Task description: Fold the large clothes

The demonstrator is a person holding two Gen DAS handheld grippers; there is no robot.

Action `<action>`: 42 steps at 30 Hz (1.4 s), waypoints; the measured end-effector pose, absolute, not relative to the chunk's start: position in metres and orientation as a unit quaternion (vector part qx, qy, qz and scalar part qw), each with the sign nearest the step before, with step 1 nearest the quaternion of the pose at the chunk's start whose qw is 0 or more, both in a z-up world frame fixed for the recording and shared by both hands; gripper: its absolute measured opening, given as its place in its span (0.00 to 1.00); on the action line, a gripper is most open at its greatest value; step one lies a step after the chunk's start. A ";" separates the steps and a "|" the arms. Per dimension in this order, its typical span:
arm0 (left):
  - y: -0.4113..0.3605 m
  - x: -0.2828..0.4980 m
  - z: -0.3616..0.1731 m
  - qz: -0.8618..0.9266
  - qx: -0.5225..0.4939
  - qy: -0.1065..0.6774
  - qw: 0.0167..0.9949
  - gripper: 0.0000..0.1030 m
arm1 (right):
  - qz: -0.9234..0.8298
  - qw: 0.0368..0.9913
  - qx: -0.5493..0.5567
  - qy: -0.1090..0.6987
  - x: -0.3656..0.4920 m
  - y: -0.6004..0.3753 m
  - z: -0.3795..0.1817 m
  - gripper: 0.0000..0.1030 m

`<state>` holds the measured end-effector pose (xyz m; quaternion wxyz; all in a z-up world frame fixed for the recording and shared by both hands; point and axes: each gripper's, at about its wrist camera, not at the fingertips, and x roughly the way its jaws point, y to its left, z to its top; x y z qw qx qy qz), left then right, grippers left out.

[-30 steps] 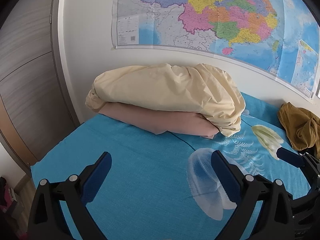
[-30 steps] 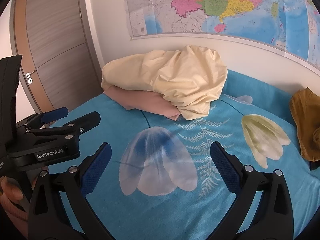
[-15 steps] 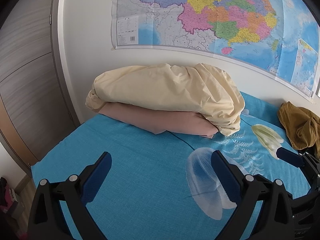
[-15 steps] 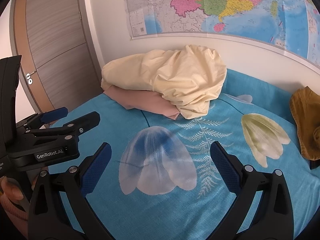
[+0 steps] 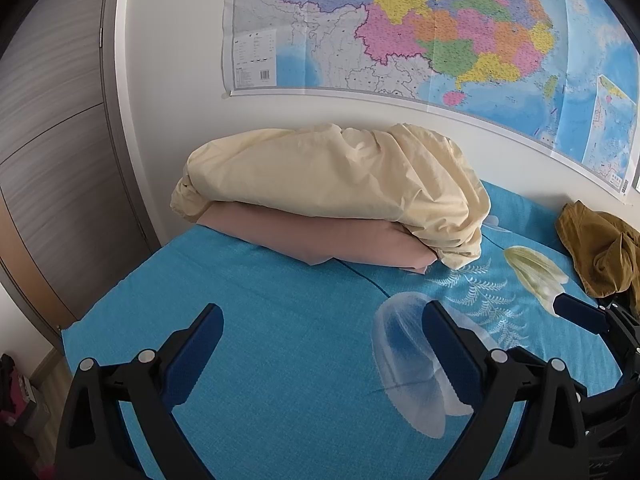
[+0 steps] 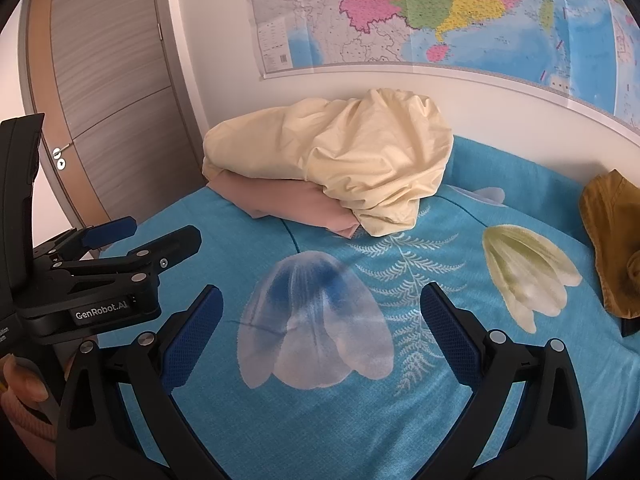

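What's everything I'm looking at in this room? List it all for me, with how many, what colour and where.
Cream bedding bundle: one, pale yellow, far end of the bed, on top of the pink one.
Folded pink bedding: one, dusty pink, under the cream bundle.
Mustard-brown crumpled garment: one, right side of the bed.
Turquoise flower-print bedspread: one, covers the bed.
Wall map: one, multicoloured, on the white wall above the bed.
Grey wood-grain door: one, left of the bed.
Left hand-held gripper: black with blue pads, open, empty, over the bedspread.
Right hand-held gripper: same colours, open, empty.
Person's fingers: holding the left tool, lower left of the right wrist view.
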<state>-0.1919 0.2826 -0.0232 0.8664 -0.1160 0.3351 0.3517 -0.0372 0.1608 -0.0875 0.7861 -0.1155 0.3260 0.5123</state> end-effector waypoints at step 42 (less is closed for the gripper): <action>0.275 -0.198 -0.018 0.353 -0.100 0.311 0.877 0.94 | 0.514 0.788 -0.105 0.322 -0.041 0.161 -0.087 0.95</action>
